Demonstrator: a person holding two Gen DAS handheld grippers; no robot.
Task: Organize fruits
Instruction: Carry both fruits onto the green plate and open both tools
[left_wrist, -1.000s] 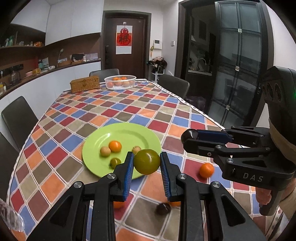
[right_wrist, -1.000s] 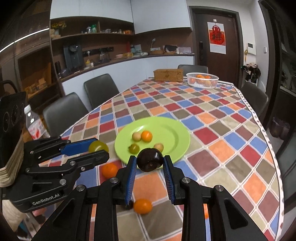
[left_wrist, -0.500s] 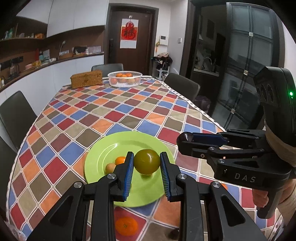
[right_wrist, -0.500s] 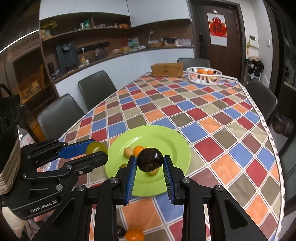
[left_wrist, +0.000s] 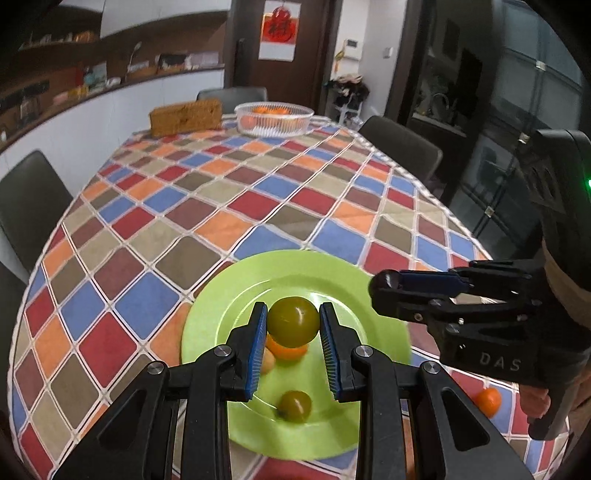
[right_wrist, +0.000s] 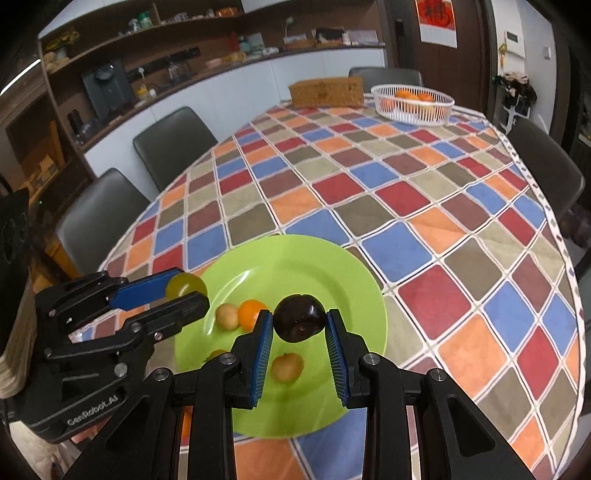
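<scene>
My left gripper (left_wrist: 293, 326) is shut on a green round fruit (left_wrist: 293, 321) and holds it over the green plate (left_wrist: 332, 273). My right gripper (right_wrist: 299, 325) is shut on a dark purple fruit (right_wrist: 300, 323) over the same plate (right_wrist: 295, 266). On the plate lie a small orange (right_wrist: 249, 312), a tan fruit (right_wrist: 226, 315), another tan fruit (right_wrist: 287, 366) and a small green fruit (left_wrist: 294, 405). The left gripper also shows in the right wrist view (right_wrist: 186, 291), at the plate's left rim. The right gripper also shows in the left wrist view (left_wrist: 384, 290), at the plate's right rim.
A loose orange (left_wrist: 488, 400) lies on the checked tablecloth right of the plate. A white basket of oranges (right_wrist: 412, 101) and a wicker box (right_wrist: 325, 92) stand at the table's far end. Dark chairs (right_wrist: 173, 142) line both sides.
Both grippers have moved forward and lower over the plate, each still holding its fruit. The plate now fills more of both views.
</scene>
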